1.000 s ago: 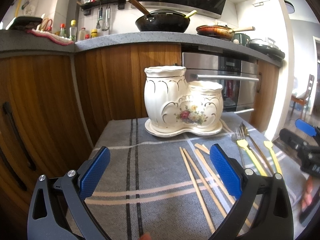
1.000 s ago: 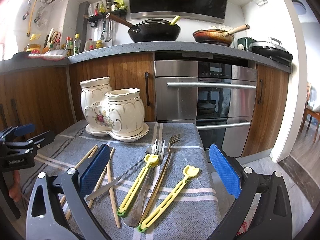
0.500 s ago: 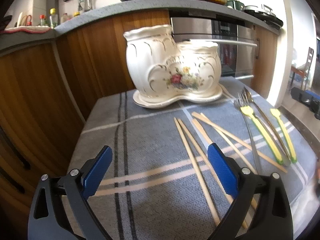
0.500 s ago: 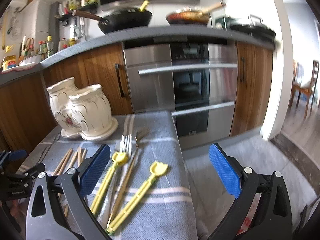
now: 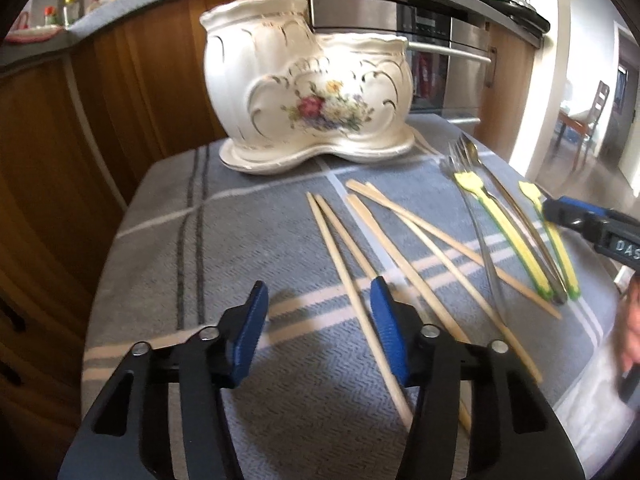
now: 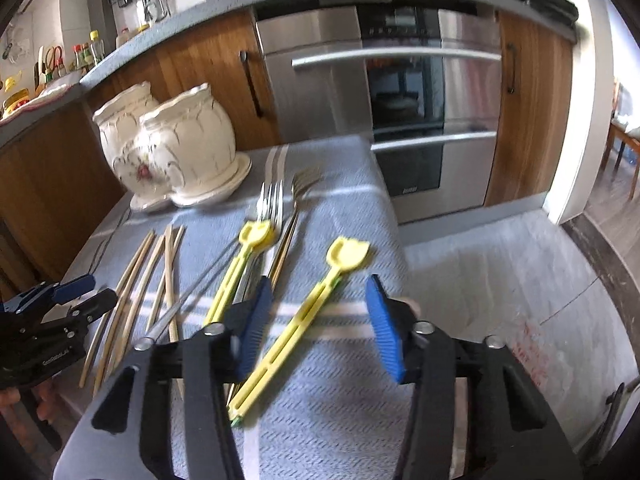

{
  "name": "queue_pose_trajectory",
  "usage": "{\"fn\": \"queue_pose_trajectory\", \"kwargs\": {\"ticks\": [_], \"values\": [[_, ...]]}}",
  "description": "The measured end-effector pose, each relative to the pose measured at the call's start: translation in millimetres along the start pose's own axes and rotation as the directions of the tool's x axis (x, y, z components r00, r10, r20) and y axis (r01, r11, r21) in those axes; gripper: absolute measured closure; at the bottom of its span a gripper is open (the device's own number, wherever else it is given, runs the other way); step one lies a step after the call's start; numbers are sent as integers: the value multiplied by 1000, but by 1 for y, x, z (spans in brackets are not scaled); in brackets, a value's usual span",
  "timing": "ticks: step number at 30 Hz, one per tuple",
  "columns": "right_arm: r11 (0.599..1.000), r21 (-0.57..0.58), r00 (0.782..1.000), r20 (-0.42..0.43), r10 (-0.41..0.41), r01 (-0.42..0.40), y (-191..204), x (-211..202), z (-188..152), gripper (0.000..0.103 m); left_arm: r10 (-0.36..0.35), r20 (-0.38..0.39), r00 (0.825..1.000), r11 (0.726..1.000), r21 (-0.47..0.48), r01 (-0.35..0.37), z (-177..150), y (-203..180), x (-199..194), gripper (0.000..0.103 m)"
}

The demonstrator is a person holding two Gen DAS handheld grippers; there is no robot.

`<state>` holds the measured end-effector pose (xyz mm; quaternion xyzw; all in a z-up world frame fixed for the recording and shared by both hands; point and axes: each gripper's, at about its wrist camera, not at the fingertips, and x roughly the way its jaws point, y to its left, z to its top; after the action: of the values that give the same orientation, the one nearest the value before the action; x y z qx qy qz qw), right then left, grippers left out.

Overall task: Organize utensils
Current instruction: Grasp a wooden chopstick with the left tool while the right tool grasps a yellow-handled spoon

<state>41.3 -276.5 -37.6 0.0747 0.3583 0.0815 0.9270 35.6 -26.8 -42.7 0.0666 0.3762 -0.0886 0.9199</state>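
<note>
- Utensils lie loose on the grey striped cloth [image 5: 240,240] covering the counter: wooden chopsticks [image 5: 400,248], metal forks [image 6: 272,200] and yellow-handled pieces [image 6: 304,312].
- Ceramic holder [image 5: 308,88] stands behind them, both cups showing nothing inside.
- Left tongs [image 5: 316,328] have just been closing; jaws part-way apart, nothing between.
- Right tongs [image 6: 320,320] likewise narrowing, straddling one yellow handle without touching it.
</note>
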Motion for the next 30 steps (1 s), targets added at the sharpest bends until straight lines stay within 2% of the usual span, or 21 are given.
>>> {"fn": "queue_pose_trajectory", "kwargs": {"ticks": [5, 10, 12, 15, 20, 23, 26, 28, 30], "values": [[1000, -22, 999, -34, -8, 8, 5, 6, 2, 65, -18, -22, 1000, 1000, -1, 18, 4, 2, 3, 53], [992, -117, 993, -104, -61, 48, 16, 12, 8, 66, -36, -107, 994, 999, 35, 40, 19, 4, 11, 53], [990, -137, 988, -143, -64, 44, 17, 14, 13, 66, -53, -160, 986, 997, 45, 61, 29, 6, 17, 53], [987, -153, 981, -181, -66, 38, 17, 18, 16, 66, -63, -222, 973, 996, 49, 75, 39, 8, 25, 48], [984, -177, 964, -255, -77, 32, 18, 23, 23, 73, -90, -298, 950, 989, 87, 121, 41, 5, 24, 51], [974, -223, 955, -281, -95, 31, 22, 25, 24, 77, -94, -295, 951, 986, 104, 130, 38, 1, 24, 54], [971, -239, 946, -314, -84, 7, 25, 28, 26, 84, -107, -297, 949, 981, 121, 149, 38, -1, 20, 61], [968, -252, 938, -338, -76, -13, 27, 31, 30, 92, -109, -304, 946, 977, 141, 158, 41, -2, 20, 79], [964, -266, 935, -348, -73, -23, 28, 34, 31, 92, -98, -307, 947, 976, 155, 151, 44, -2, 22, 90]]}}
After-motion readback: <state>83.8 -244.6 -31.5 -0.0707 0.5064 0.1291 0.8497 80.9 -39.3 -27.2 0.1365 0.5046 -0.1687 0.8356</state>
